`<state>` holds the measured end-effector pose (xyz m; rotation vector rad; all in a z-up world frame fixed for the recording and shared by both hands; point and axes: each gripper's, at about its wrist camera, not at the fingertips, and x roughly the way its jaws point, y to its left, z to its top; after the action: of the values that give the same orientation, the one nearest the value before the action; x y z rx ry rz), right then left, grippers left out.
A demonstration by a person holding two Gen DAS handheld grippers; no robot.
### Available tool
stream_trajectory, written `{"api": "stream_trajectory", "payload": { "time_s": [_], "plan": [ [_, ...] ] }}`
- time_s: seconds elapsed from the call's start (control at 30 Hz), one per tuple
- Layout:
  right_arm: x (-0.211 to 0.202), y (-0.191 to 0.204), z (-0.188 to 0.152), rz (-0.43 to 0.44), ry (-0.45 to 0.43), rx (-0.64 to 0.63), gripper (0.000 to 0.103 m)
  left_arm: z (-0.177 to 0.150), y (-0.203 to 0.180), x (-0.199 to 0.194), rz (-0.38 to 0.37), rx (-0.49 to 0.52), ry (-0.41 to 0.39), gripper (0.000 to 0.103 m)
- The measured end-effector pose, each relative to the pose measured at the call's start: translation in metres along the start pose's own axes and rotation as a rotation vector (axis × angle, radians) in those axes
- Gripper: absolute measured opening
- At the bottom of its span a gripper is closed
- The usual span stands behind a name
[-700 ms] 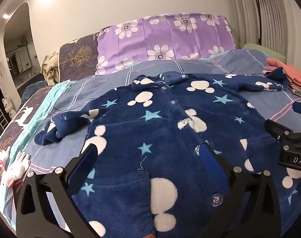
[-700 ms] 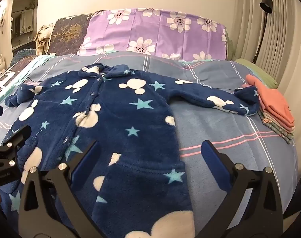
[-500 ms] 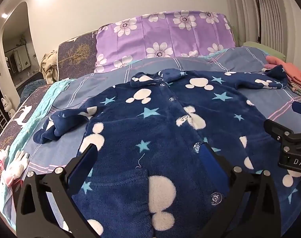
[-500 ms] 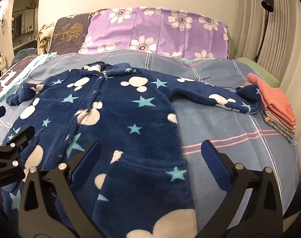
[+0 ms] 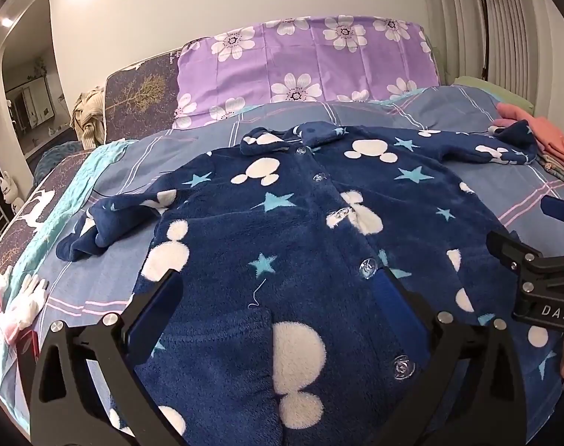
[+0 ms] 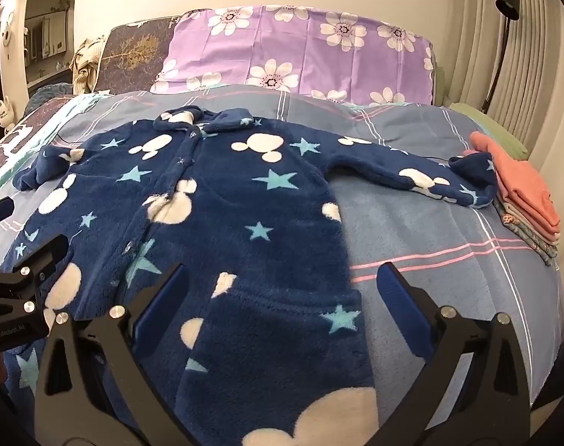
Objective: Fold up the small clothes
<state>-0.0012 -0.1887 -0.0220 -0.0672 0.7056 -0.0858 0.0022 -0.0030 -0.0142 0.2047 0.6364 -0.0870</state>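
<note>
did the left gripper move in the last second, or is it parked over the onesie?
Yes. The open left gripper has eased back toward the hem: the fleece onesie and purple pillow sit slightly lower in its view.

The lower part of the fleece suit (image 5: 282, 223) is cut off at 6 o'clock in both views, and the folded clothes (image 5: 549, 145) leave the left-wrist view at 3 o'clock.

Purple flowered pillow (image 6: 300, 48), black lamp (image 6: 505, 3), striped blue bedsheet (image 6: 430, 230)
</note>
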Motion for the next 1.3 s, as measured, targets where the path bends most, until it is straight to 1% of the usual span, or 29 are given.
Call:
{"api": "stream_trajectory", "payload": {
  "time_s": [0.7, 1.3],
  "plan": [
    [0.0039, 0.0039, -0.0014, -0.009, 0.012, -0.007, 0.101, -0.0021, -0.0021, 0.0053, -0.025, 0.006, 0.036, 0.102],
    [0.0063, 0.0050, -0.0032, -0.017, 0.019, -0.009, 0.101, -0.0015, -0.0043, 0.0050, -0.030, 0.009, 0.041, 0.102]
  ]
}}
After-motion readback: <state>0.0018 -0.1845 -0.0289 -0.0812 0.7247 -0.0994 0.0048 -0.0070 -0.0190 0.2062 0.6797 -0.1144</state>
